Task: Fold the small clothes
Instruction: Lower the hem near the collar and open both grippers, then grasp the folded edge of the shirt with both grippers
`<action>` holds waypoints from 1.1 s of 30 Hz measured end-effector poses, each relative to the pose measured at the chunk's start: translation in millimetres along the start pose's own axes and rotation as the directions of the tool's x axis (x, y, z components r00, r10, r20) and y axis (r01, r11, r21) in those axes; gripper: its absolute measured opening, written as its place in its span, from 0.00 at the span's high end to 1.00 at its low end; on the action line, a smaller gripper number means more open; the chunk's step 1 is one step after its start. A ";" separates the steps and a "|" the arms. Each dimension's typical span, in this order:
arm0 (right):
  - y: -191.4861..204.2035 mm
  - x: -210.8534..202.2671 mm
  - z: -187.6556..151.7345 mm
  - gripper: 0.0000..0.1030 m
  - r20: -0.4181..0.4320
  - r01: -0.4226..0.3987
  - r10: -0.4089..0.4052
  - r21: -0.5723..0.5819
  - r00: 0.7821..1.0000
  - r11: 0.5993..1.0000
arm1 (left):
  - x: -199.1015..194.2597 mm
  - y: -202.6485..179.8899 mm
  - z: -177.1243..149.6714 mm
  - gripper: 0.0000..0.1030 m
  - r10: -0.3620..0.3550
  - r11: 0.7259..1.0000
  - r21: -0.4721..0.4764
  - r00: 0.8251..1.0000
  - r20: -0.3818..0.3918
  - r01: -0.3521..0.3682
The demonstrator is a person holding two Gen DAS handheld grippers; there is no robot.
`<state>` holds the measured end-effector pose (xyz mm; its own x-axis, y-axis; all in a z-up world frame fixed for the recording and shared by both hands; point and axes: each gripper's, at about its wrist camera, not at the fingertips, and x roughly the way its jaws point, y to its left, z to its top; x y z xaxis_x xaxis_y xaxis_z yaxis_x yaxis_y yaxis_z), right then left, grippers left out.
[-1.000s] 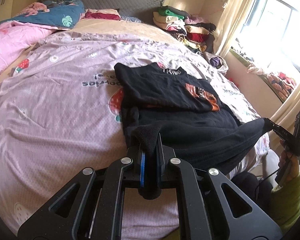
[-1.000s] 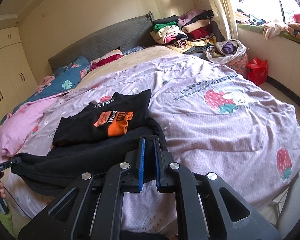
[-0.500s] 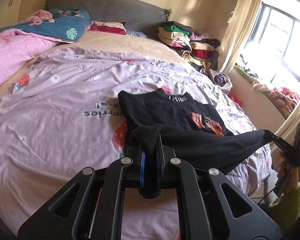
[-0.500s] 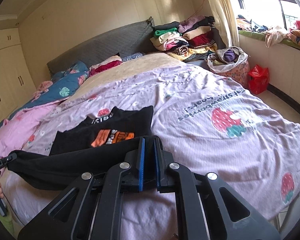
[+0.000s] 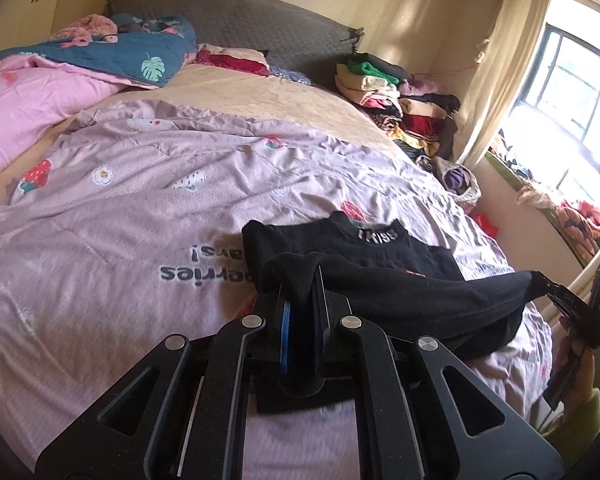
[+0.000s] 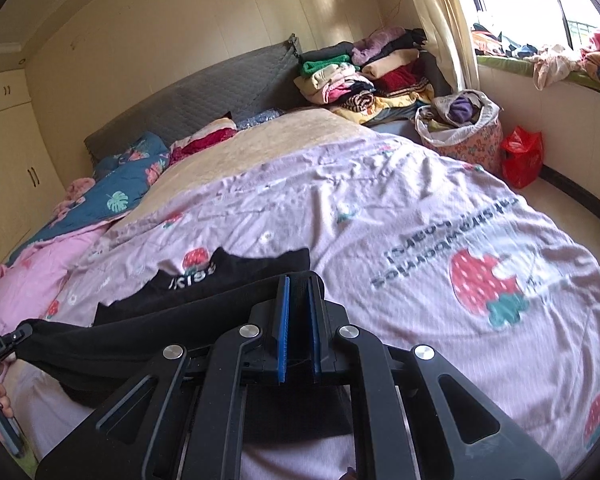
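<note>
The left gripper [image 5: 300,320] is clamping one corner of the black garment [image 5: 420,300], and the right gripper [image 6: 298,320] is pinching the opposite corner between its blue pads [image 6: 283,328]. The cloth is hanging stretched between them, above the lilac strawberry duvet [image 5: 140,240]. Just beyond both grippers, the garment's collar end [image 6: 204,280], printed with white letters, is lying flat on the duvet.

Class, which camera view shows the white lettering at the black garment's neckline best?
The left wrist view: the white lettering on the black fabric garment's collar sits unobstructed and near centre. In the right wrist view the same lettering is smaller and more slanted, with the lifted fold of cloth just in front of it.
</note>
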<state>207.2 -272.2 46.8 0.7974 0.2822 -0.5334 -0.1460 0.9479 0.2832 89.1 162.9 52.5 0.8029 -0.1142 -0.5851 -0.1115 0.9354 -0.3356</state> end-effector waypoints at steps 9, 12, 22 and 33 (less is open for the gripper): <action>0.4 33.4 26.3 0.92 0.007 0.012 -0.012 -0.027 1.000 1.000 | 35.9 5.6 13.4 0.96 0.043 0.999 -0.024 0.999 -0.009 -0.043; 2.2 45.5 26.5 0.92 -0.008 0.024 -0.025 -0.044 1.000 0.999 | 48.2 7.9 14.8 0.96 0.059 0.998 -0.029 0.998 -0.023 -0.060; -14.6 87.4 11.2 0.90 -0.073 0.095 -0.095 -0.004 0.993 0.995 | 81.4 21.9 9.8 0.94 0.093 0.993 -0.061 0.993 -0.072 -0.098; -6.2 77.9 -12.4 0.62 -0.069 0.035 -0.038 -0.047 0.997 0.998 | 53.9 14.0 8.7 0.58 0.160 0.987 -0.002 0.987 0.022 -0.160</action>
<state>263.0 -254.3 -6.4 0.7600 0.2551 -0.5978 -0.1451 0.9631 0.2265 135.8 172.8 22.6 0.7872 0.0442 -0.6151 -0.2397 0.9409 -0.2391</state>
